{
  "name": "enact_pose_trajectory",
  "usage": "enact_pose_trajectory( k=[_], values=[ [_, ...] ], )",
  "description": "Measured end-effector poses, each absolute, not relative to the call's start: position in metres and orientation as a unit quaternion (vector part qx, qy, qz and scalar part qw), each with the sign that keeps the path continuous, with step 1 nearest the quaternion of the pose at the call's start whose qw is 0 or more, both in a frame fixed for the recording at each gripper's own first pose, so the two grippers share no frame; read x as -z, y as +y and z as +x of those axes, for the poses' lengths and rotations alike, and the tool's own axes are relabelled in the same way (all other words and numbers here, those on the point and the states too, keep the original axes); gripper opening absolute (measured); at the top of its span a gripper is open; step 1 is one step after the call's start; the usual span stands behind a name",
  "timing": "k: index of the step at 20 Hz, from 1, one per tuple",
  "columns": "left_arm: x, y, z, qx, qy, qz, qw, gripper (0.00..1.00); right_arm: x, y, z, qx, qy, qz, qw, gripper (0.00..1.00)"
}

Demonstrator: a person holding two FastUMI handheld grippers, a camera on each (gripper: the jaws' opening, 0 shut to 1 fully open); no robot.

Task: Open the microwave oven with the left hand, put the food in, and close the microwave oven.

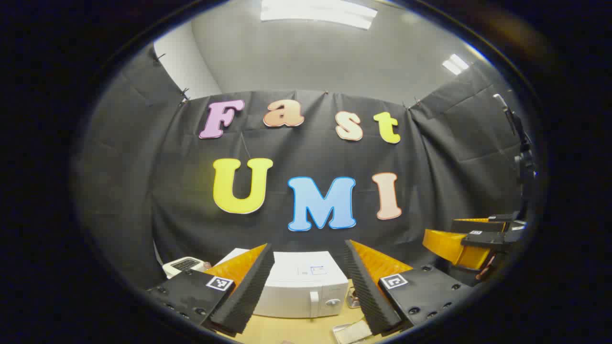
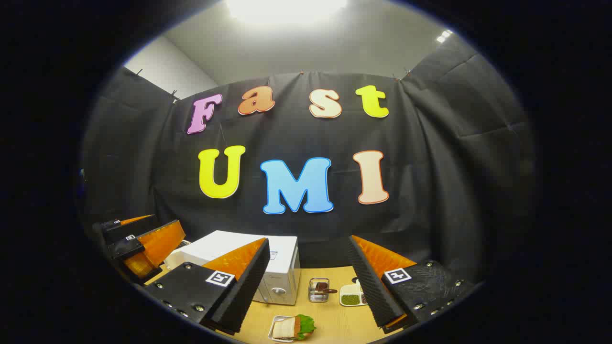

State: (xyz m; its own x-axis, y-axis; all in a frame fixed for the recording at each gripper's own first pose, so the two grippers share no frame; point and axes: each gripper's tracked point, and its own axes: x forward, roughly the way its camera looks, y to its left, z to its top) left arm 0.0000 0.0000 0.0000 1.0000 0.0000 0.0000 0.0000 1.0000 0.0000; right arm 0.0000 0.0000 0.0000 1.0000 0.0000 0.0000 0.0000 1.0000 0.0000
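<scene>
Both tongs, left and right, gape empty before the shut white microwave; sandwich waits plated.

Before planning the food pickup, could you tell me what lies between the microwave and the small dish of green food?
In the right gripper view, a small metal basket stands on the table between the microwave and the green dish.

I see a wire basket on the table, w/ a small dish of green stuff just beside it. A pale device sits at far left.
</scene>
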Motion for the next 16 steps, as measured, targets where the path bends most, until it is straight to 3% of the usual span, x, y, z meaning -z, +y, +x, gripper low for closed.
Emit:
enact_pose_trajectory(
  k=[16],
  values=[
    [0.027,-0.013,0.014,0.004,0.016,-0.003,1.000,0.96,0.019,-0.008,0.007,-0.004,0.015,0.009,1.000,0.98]
  ],
)
